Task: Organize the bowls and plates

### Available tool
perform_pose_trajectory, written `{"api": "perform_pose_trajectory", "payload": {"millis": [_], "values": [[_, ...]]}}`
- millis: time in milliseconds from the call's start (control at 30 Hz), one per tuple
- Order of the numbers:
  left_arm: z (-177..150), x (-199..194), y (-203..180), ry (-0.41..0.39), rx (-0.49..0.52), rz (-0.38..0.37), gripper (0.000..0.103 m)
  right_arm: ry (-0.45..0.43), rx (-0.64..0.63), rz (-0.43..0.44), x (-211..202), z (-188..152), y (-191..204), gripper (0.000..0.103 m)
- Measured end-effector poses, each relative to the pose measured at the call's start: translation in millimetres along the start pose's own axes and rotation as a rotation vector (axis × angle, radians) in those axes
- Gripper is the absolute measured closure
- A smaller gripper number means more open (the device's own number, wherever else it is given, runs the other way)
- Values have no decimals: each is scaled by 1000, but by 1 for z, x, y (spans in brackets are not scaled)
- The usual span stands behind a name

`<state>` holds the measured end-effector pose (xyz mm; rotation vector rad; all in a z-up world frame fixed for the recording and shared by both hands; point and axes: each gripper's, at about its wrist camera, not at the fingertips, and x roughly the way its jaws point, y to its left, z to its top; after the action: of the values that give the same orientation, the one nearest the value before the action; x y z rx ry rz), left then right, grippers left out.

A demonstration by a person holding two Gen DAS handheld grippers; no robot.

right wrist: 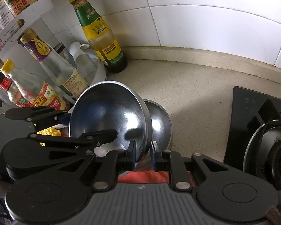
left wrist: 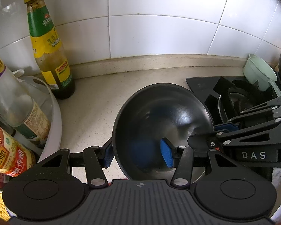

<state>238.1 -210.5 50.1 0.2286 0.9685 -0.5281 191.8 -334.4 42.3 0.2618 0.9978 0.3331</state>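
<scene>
A steel bowl [left wrist: 163, 120] is held tilted above the beige counter, its hollow facing me. My left gripper [left wrist: 138, 154] pinches its left rim between blue pads [left wrist: 166, 152], one pad inside and one outside. In the right wrist view the same bowl [right wrist: 108, 116] sits nested in a second steel bowl [right wrist: 160, 123] behind it. My right gripper [right wrist: 143, 155] is shut on the right rim of the bowls. The right gripper's arm shows in the left wrist view [left wrist: 252, 131].
A green-and-yellow sauce bottle [left wrist: 48, 52] stands at the tiled wall. A white round rack [right wrist: 37, 7] with several condiment bottles is at the left. A black gas hob [right wrist: 262, 131] lies at the right, with a pale green funnel [left wrist: 258, 73] beyond it.
</scene>
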Motion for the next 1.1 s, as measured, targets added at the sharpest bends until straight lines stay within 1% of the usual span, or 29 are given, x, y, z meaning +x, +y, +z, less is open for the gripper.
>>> {"api": "perform_pose_trajectory", "payload": {"millis": [700,1100], "values": [[-1,7,2,14,7,1,43,15,-6,-20,10,4,3,87],[-1,9,3,-7,45,39,44,15,-54,-49,15,4,10,87]]}}
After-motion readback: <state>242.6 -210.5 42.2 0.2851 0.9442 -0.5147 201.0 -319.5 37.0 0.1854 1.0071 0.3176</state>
